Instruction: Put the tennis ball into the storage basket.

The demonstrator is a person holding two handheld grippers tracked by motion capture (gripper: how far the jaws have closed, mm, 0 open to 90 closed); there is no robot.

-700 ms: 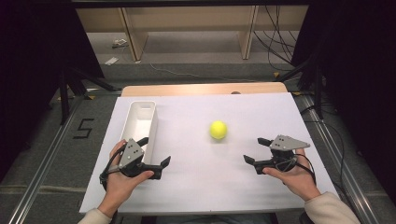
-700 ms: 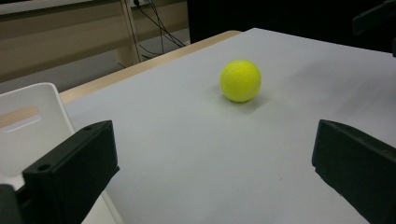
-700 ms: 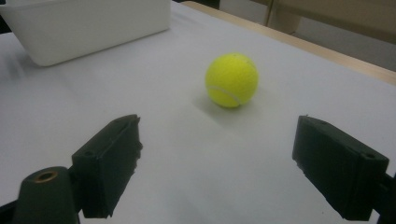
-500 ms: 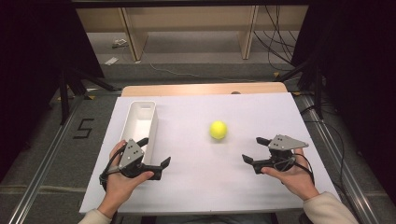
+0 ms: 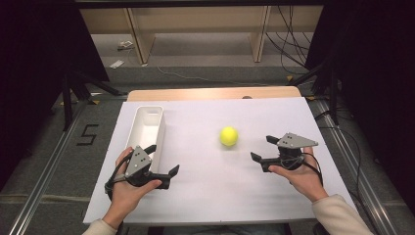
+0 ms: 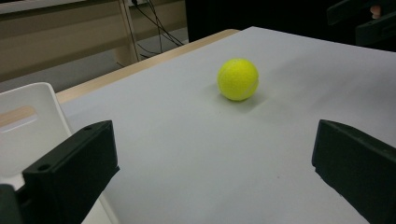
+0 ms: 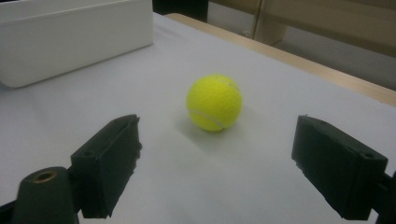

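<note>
Room: dim bay with wooden shelving and loose cables behind our white-covered desk (image 5: pixel 210 196).
Ball: we see the yellow-green felt tennis ball (image 5: pixel 228 136) lying free on the bare sheet, right of the desk's middle and nearer the far edge than the near one.
Right claw: our right claw (image 5: pixel 264 151) sits toward the right edge with its jaws wide apart and nothing between them, pointed at the ball, which lies near ahead of it.
Left claw: our left claw (image 5: pixel 161 159) rests near the near-left corner, jaws also spread and empty, just beside the tray.
Handling: we judge the ball light, springy and fuzzy enough to grip, but it will likely roll if nudged.
Hold: we would close across its widest middle, one jaw on each side.
Tray: the long white plastic tray (image 5: pixel 139 138) lies along the left edge, looking empty.
Obstacles: nothing lies between the ball and either claw.
</note>
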